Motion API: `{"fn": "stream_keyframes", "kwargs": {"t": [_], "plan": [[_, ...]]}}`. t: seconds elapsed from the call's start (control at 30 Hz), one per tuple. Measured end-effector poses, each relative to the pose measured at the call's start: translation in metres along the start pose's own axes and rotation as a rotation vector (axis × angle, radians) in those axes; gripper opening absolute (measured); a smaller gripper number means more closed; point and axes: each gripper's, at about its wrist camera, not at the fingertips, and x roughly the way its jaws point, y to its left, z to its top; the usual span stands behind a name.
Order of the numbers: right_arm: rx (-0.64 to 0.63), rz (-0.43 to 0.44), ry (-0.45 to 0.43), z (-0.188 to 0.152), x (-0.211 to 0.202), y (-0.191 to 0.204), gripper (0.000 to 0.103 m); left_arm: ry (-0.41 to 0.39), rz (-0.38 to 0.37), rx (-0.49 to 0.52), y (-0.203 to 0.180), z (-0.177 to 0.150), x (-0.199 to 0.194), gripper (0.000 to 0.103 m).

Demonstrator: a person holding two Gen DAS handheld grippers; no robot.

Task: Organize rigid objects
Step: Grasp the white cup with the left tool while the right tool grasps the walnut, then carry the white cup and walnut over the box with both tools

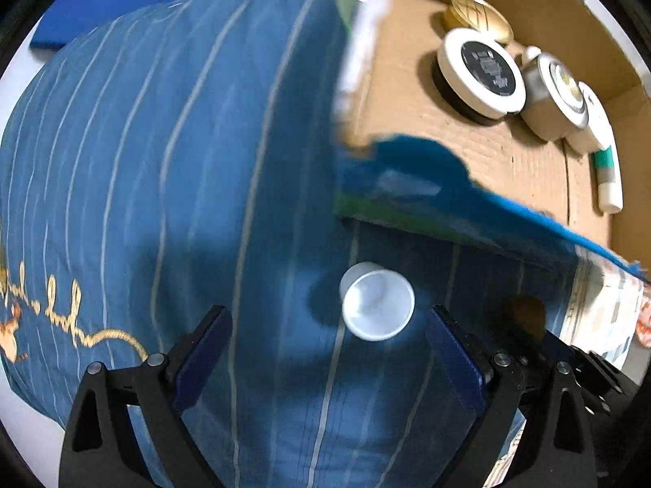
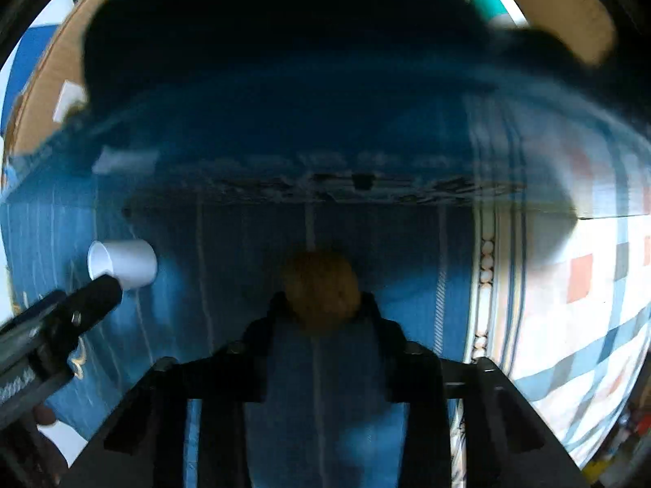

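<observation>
Blue striped bedspread (image 1: pixel 171 154) beside open cardboard box (image 1: pixel 468 150), indoors.

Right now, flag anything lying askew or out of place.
The small white cup lies tipped on its side on the blue striped cloth, outside the cardboard box where the round tins stand. Nothing looks spilled or broken.
</observation>
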Motion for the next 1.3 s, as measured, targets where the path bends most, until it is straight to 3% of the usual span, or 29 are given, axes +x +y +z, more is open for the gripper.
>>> {"fn": "stream_keyframes", "kwargs": {"t": [0.1,0.17,0.23,0.27,0.53,0.83,1.2,1.3], "plan": [[0.001,-0.014,0.011,-0.004,-0.001,-0.005,0.036,0.01,0.016,0.034,-0.011,0.005,0.01,0.093],[0.008,-0.023,0.014,-0.007,-0.002,-0.01,0.036,0.007,0.025,0.049,-0.018,0.009,0.017,0.052],[0.013,-0.032,0.016,-0.009,-0.001,-0.014,0.036,0.007,0.041,0.058,-0.022,0.01,0.023,0.034],[0.015,-0.036,0.016,-0.011,-0.002,-0.016,0.036,0.024,0.042,0.062,-0.024,0.011,0.028,0.03],[0.015,-0.04,0.027,-0.028,-0.005,-0.022,0.036,-0.008,0.061,0.074,-0.028,-0.012,0.02,0.029],[0.007,-0.012,0.006,-0.061,-0.027,-0.042,0.036,-0.049,0.009,0.03,-0.015,-0.042,-0.006,0.029],[-0.031,0.028,-0.109,-0.084,-0.1,-0.054,0.036,-0.168,-0.072,0.098,-0.037,-0.09,-0.092,0.029],[-0.039,0.032,-0.145,-0.091,-0.123,-0.049,0.036,-0.195,-0.094,0.127,-0.047,-0.088,-0.117,0.029]]}}
